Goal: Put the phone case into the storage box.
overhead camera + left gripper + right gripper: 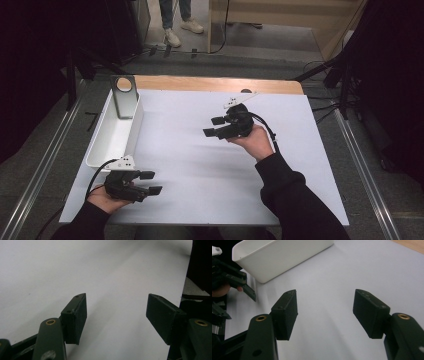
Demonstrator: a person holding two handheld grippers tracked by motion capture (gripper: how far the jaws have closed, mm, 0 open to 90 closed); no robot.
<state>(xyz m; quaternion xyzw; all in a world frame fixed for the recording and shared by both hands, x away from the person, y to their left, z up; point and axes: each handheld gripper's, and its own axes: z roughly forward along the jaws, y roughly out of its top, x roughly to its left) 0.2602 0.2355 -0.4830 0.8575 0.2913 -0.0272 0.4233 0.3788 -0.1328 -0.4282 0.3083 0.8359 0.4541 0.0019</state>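
The left tool (150, 183) sits at the near left corner of the white-covered desk (200, 160), jaws wide apart and holding nothing; the right tool (214, 127) hovers over the middle of the desk, jaws likewise spread and empty, pointing left; two tools in all, one in each hand, with dark sleeves cut off by the bottom edge of the high view. One white bin (112, 137) lies along the left edge; its inside is hard to make out; one grey metal bracket (124, 97) with a round hole stands at its far end. The right gripper view catches the bin (279, 257) and the left tool (237, 282) at its left edge; the left gripper view shows bare white desk (112, 277) between its jaws. A person's legs and pale shoes (182, 27), cut off at the top, stand beyond the desk.
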